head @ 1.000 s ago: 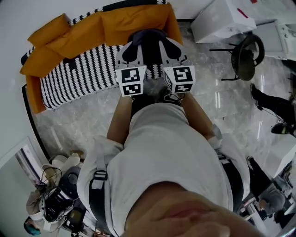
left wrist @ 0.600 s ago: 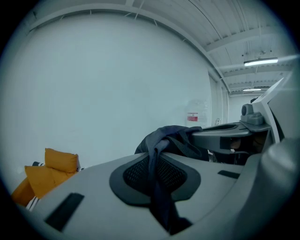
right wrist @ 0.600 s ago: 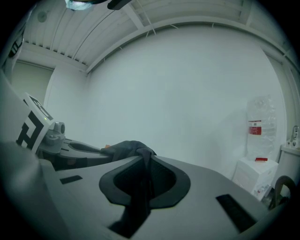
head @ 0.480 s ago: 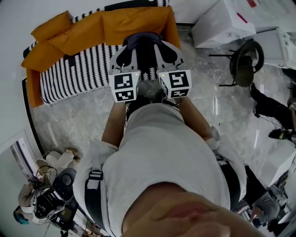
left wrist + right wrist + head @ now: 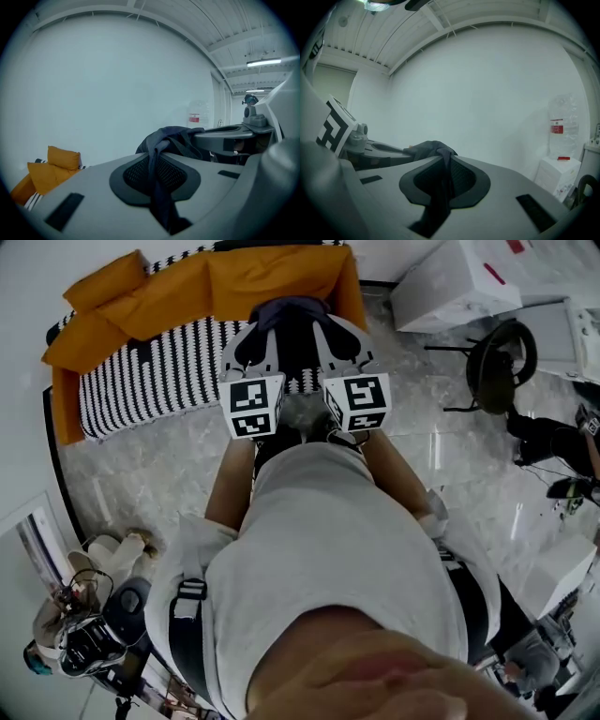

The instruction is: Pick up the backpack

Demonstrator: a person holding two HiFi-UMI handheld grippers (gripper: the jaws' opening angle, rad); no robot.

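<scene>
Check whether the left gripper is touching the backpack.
Touching. In the left gripper view, the left gripper is shut on the backpack, fabric pinched between its jaws.

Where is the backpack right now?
Head view, top centre: the backpack hangs between the left gripper and right gripper, each shut on its dark fabric, in front of the orange sofa.

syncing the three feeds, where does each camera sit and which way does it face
Head view: on the head, looking steeply down; shows torso, forearms, left gripper, right gripper, backpack, sofa.
Left gripper view: on the left gripper, looking along its jaws at a wall; jaws shut on backpack fabric, right gripper at right.
Right gripper view: on the right gripper, likewise facing wall; jaws shut on backpack fabric, left gripper at left.
Shared: backpack in all three; each gripper view shows the other gripper.
</scene>
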